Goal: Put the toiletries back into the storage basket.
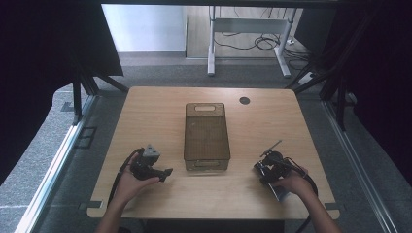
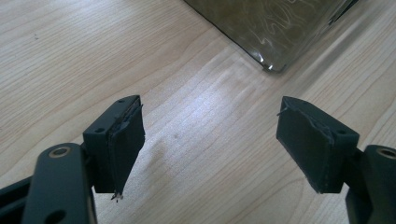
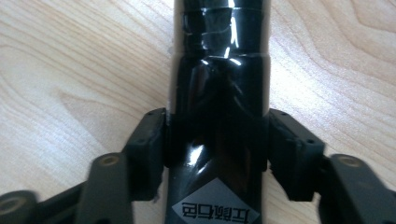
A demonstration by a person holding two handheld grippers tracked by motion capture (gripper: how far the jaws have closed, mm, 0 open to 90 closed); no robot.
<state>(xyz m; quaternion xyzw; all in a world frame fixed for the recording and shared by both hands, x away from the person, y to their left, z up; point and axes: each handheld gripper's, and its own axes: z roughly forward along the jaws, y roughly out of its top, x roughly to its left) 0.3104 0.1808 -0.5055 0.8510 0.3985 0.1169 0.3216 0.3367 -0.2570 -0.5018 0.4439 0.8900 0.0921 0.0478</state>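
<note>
Scene: you are sitting at a light wooden table (image 1: pixel 145 111), holding a two-jaw gripper in each hand.

Left gripper: your left gripper (image 2: pixel 210 140) is resting low over the table, near the tinted translucent plastic basket (image 1: pixel 206 133); its black jaws are standing wide apart with nothing but bare wood between them.

Right gripper: your right gripper (image 3: pixel 217 144) is straddling a glossy black plastic-wrapped packet with a grey diamond label (image 3: pixel 219 93); both pads are lying against the packet's sides, pinching it.

Packet: it is lying flat on the table near the front right corner, under your right hand, well apart from the basket; in the high view it is showing as a dark shape (image 1: pixel 281 193) partly covered by your fingers.

Basket: it is standing upright in the middle of the table, its long side running away from you, a handle slot cut in the far wall; its near corner is showing at the top of the left gripper view (image 2: pixel 275 32).

Hands: your left hand (image 1: pixel 131 182) is gripping its tool left of the basket, your right hand (image 1: pixel 294 184) is gripping its tool to the basket's right.

Background: a white desk frame (image 1: pixel 248 39) is standing on the grey floor beyond the table.
</note>
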